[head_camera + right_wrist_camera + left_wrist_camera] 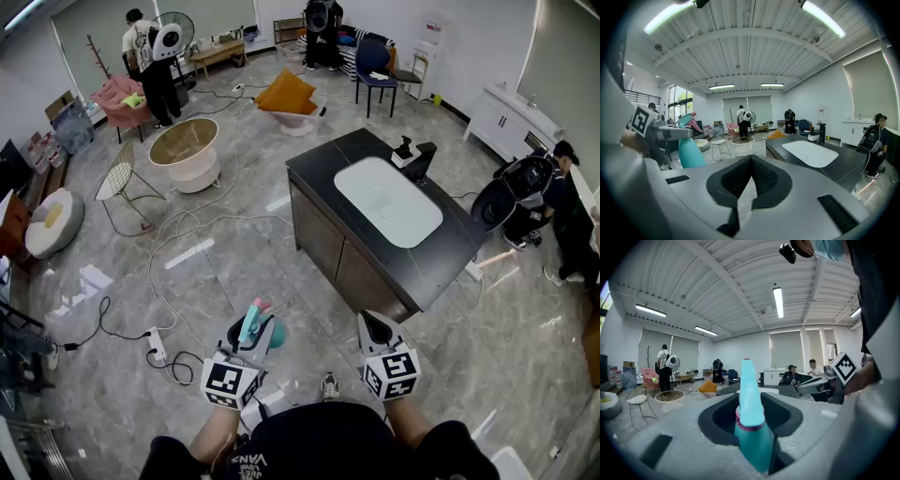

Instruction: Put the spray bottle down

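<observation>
Grey stone-tile floor (234, 197) all round, with white cables (178, 234) snaking across it and a power strip (157, 345) near the person's feet. Ahead stands a black counter (323, 169) with a white basin (387, 200) set into its top. Further back there's a round tub (185, 153) and a wire chair (120, 178), with people working along the far walls. Now the tools: the left gripper (251, 328) is clamped on the teal spray bottle (751, 427), jaws partly closed around its neck. The bottle is upright, in the air over the floor and short of the counter. The right gripper (751, 159) hangs just beside it, jaws together on nothing.
</observation>
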Demonstrator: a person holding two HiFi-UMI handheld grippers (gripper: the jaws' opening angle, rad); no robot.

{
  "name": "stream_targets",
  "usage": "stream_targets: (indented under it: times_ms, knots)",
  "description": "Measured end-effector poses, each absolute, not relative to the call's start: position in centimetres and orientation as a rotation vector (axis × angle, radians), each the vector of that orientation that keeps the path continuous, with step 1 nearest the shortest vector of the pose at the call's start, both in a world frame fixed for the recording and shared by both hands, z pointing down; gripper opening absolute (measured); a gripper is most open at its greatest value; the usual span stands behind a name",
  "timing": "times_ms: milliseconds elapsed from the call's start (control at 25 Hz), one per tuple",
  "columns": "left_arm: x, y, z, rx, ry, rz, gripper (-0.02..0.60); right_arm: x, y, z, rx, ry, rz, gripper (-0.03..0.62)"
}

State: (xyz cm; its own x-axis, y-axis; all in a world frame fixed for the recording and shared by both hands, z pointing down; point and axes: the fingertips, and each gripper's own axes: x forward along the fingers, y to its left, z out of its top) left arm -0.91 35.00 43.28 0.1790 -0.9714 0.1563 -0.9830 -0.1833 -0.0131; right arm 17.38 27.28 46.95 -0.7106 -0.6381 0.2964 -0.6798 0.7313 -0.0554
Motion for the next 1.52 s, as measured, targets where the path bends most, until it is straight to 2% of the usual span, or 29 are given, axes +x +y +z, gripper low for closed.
stream_targets:
  times_ms: [1080, 1520]
  knots:
    - [0.2, 26.7, 45.2, 2.185, -2.055, 0.207, 0.147, 18.6, 16.5, 48.3, 0.940, -2.755, 0.304, 0.000]
    - [-4.9, 21.7, 45.4, 2.190, -2.060, 0.178, 0.147, 15.1, 12.1, 48.7, 0.983, -2.738, 0.313, 0.000]
